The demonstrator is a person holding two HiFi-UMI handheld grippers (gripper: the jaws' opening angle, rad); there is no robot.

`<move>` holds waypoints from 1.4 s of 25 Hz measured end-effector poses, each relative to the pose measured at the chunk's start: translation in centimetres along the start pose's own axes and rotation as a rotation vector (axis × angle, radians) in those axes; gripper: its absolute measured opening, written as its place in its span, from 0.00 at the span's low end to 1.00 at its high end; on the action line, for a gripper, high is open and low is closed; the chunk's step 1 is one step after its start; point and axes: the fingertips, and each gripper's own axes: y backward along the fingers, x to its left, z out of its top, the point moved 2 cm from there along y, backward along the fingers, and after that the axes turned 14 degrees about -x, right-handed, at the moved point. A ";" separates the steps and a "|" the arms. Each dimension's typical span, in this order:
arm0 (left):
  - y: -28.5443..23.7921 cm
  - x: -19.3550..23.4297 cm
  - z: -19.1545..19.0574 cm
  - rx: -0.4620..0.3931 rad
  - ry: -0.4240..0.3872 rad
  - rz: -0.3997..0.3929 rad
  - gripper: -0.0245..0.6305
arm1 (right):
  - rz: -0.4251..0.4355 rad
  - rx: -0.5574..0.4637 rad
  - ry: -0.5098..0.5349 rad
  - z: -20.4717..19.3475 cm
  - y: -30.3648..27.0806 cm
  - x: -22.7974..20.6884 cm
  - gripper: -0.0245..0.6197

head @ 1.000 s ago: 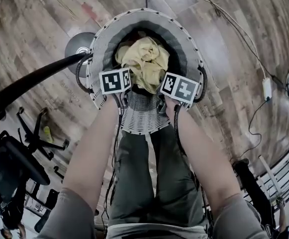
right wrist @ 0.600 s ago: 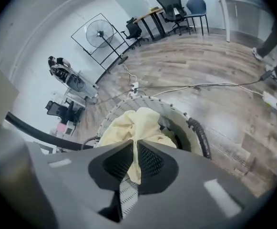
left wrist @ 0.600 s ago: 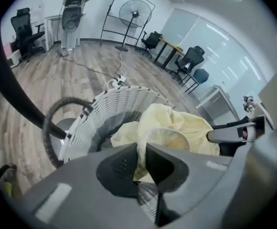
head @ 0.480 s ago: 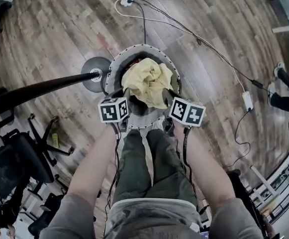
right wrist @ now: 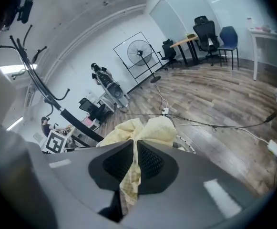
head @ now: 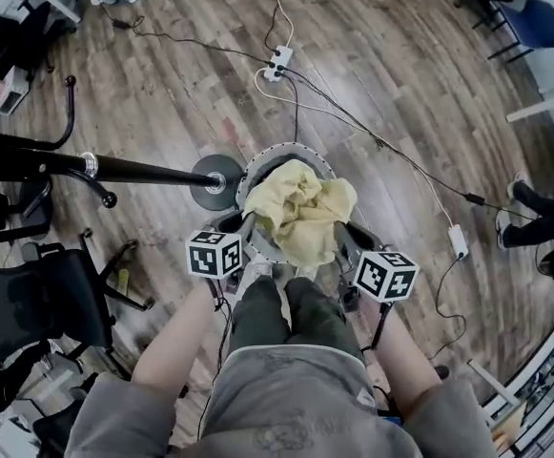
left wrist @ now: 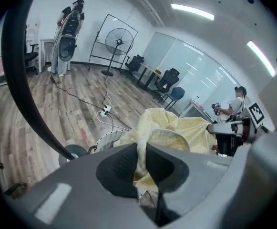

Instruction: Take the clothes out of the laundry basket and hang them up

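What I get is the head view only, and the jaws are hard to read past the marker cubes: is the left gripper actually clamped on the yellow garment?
Observer: Yes. The left gripper view shows the left gripper pinching a fold of the yellow garment between its pads.
Operator: And the right one?
Observer: The right gripper view shows the right gripper shut on another bunched edge of it.
Operator: Anything ahead that I can't see?
Observer: A standing fan, well beyond the garment.
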 end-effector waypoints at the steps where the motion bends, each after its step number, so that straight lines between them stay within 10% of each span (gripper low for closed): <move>1: 1.3 -0.7 0.9 -0.005 -0.011 -0.008 0.09 | 0.025 -0.006 0.017 1.1 0.9 1.3 0.11; 15: 18.4 -8.9 11.1 -0.251 -0.060 -0.154 0.10 | 0.319 -0.144 0.222 12.3 11.7 17.0 0.11; 35: 35.0 -8.8 21.0 -0.686 -0.046 -0.055 0.10 | 0.929 -0.204 0.347 21.9 13.2 36.9 0.11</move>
